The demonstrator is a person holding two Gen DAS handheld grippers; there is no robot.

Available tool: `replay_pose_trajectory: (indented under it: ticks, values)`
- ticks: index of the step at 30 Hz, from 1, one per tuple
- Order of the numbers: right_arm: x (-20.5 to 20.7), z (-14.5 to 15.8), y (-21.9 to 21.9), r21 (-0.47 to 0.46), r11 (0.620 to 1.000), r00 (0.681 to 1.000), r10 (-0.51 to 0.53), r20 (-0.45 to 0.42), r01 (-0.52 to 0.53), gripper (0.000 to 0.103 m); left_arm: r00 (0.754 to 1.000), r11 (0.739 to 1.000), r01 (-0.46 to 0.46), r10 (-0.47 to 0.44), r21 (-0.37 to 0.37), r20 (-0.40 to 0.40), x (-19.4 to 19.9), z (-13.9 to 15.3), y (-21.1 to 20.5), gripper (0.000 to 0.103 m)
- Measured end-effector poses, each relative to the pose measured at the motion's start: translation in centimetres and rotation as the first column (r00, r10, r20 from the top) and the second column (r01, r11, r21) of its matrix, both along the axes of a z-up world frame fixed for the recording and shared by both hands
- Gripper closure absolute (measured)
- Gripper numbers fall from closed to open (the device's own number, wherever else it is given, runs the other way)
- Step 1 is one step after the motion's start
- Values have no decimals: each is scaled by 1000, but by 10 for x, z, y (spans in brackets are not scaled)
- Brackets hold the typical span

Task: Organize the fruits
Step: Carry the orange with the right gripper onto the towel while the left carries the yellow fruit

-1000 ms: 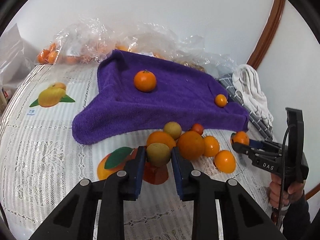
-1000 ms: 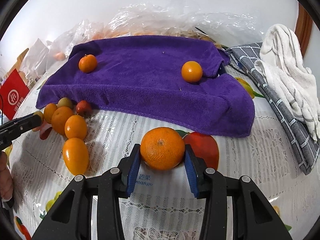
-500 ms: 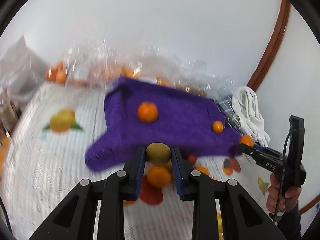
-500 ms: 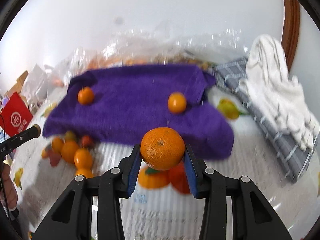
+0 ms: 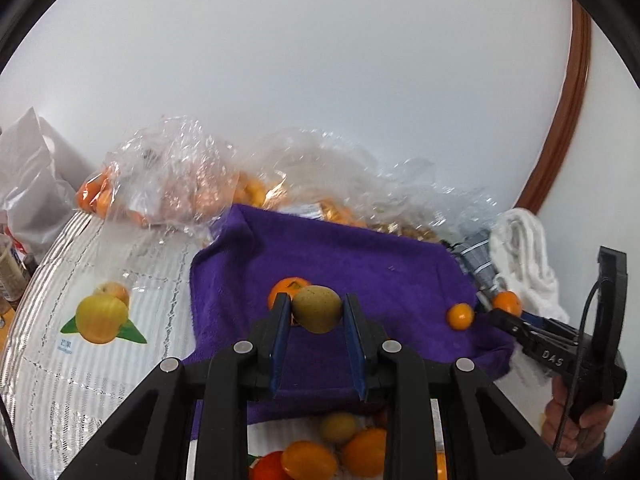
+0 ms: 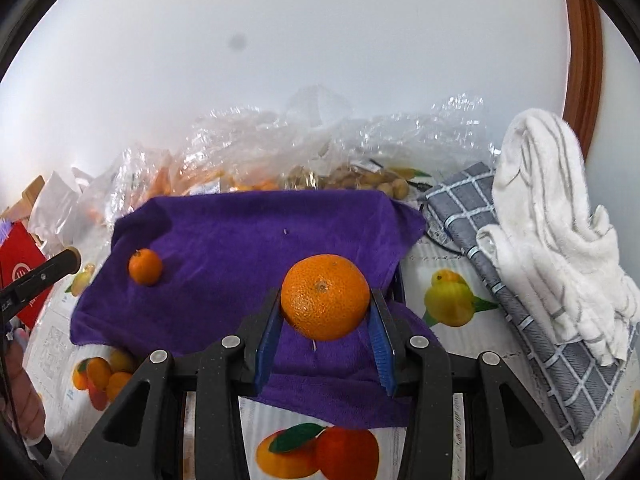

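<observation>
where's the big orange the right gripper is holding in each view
Left wrist view: the orange shows small at the right edge of the purple towel, at the tip of the right gripper.
Right wrist view: the orange fills the centre, clamped between the fingers.
Shared landmark: the purple towel.

A white towel (image 6: 556, 216) lies on a grey checked cloth (image 6: 532, 344), beside crinkled plastic bags (image 6: 280, 148).
</observation>
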State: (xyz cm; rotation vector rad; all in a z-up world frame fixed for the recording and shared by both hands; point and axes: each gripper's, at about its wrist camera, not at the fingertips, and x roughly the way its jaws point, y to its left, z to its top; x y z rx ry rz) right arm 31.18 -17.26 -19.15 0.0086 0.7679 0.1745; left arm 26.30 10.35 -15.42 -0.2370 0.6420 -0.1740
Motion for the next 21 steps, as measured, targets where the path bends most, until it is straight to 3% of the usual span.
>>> replay_pose_trajectory:
  ticks: [2, 16, 21]
  values:
    - [3, -9, -3, 11, 1000, 1000, -7, -21, 7, 62, 1000, 1000, -4, 4, 28, -2, 0, -4, -1, 78]
    - [0, -11, -12, 19, 1000, 999, -24, -27, 25, 62, 999, 999, -38, 37, -11, -35, 3, -11, 12, 78]
    - [1, -14, -15, 16, 999, 999, -31, -40, 32, 62, 998, 999, -44, 45, 11, -47, 6, -15, 10, 78]
